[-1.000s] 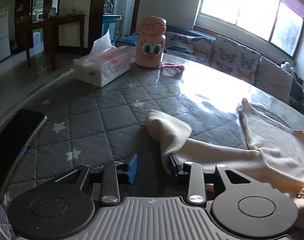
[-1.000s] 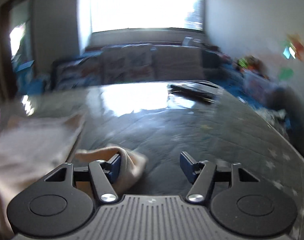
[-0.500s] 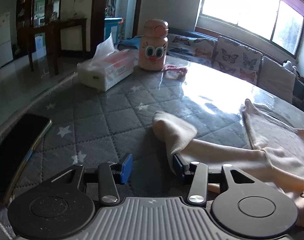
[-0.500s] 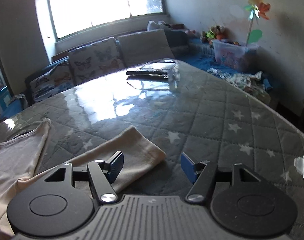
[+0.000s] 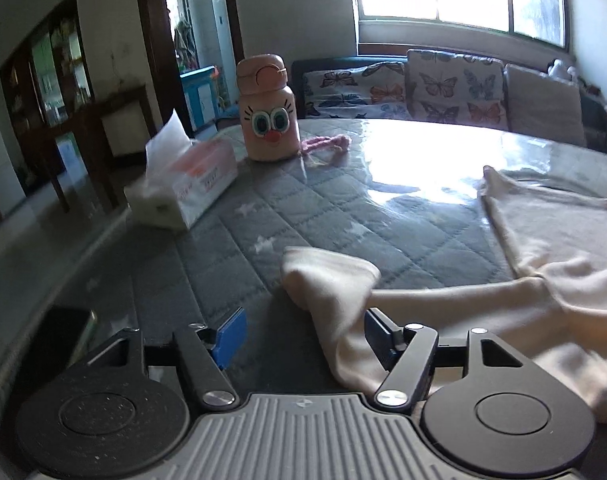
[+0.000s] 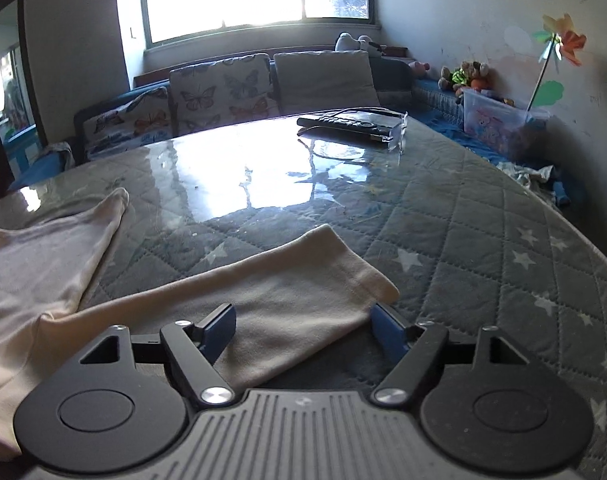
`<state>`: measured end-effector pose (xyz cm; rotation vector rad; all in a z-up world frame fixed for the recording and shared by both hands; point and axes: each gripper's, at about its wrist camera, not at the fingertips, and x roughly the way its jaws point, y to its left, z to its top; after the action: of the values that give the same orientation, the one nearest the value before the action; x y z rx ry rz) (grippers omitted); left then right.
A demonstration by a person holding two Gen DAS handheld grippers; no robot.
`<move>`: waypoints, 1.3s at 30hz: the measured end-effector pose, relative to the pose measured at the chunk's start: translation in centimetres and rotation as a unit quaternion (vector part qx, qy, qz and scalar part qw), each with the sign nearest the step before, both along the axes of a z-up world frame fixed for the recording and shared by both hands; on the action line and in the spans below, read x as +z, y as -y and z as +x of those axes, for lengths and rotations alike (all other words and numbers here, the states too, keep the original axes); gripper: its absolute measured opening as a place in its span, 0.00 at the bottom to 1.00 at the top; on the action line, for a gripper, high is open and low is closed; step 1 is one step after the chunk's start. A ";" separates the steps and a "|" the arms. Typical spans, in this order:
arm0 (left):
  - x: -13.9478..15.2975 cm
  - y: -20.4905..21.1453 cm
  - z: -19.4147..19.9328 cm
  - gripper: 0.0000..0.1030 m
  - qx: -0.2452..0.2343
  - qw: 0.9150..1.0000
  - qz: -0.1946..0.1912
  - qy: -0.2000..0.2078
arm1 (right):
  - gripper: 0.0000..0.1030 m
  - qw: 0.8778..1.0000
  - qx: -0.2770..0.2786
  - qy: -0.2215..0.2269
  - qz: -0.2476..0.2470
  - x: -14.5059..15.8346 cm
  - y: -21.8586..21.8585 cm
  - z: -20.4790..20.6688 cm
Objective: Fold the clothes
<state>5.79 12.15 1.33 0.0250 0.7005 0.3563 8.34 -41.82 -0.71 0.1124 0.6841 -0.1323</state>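
On the quilted surface (image 6: 483, 216) a cream garment (image 6: 43, 264) lies spread, sleeves out to either side. Both tongs gape, holding nothing: left tongs (image 5: 303, 330) straddle the left cuff (image 5: 327, 276), right tongs (image 6: 307, 326) bracket the right sleeve (image 6: 287, 304). Judging by this, the sleeves are in hand; each pair would need closing on cloth.

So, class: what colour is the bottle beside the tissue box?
Pink bottle, with a cartoon face; clearest in the left wrist view.
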 end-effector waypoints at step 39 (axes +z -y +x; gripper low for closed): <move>4.5 10.6 -4.2 0.62 -0.249 0.965 -0.057 0.061 | 0.58 0.979 0.205 0.019 0.000 4.4 -6.7 -3.7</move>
<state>1.60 1.58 5.86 0.0677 0.5683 -0.1646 4.67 -35.10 3.73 -0.0270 0.6559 0.2650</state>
